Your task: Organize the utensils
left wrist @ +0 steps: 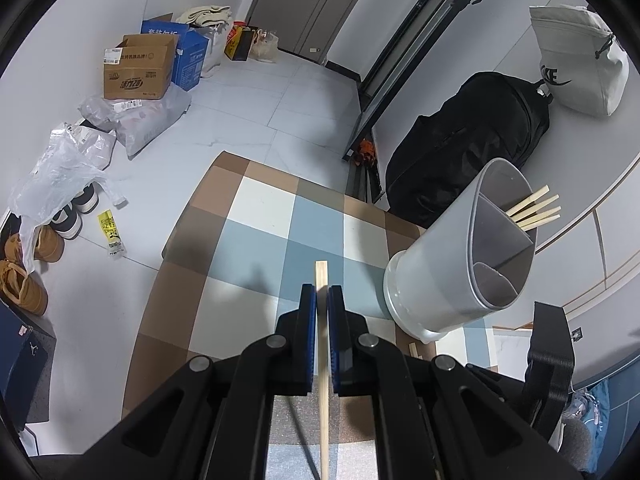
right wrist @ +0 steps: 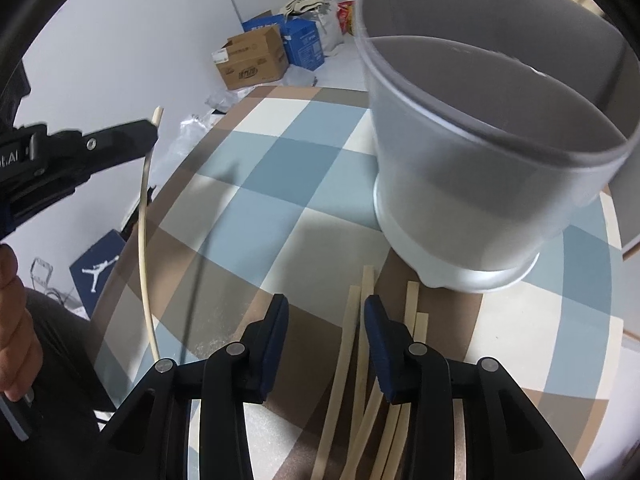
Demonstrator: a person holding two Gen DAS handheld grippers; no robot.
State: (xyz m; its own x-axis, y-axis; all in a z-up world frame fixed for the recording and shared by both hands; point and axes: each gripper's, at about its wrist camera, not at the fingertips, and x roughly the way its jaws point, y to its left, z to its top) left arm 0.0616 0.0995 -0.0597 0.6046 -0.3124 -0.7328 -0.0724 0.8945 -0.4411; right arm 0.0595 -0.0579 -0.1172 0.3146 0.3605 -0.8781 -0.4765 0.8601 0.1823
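Observation:
My left gripper [left wrist: 322, 294] is shut on one wooden chopstick [left wrist: 323, 380] and holds it above the checkered table [left wrist: 256, 216]. The same chopstick [right wrist: 145, 240] hangs from that gripper [right wrist: 154, 128] at the left of the right wrist view. A grey divided utensil holder [left wrist: 456, 260] stands to the right, with several chopsticks [left wrist: 534, 210] in its far compartment. My right gripper [right wrist: 326, 312] is open and empty over several loose chopsticks [right wrist: 352, 360] lying on the table just in front of the holder [right wrist: 480, 168].
The round table's edge [left wrist: 176, 232] drops to a tiled floor on the left. Cardboard boxes [left wrist: 138, 68], plastic bags and shoes lie on the floor. A black backpack [left wrist: 468, 144] and a white bag [left wrist: 576, 60] sit behind the holder.

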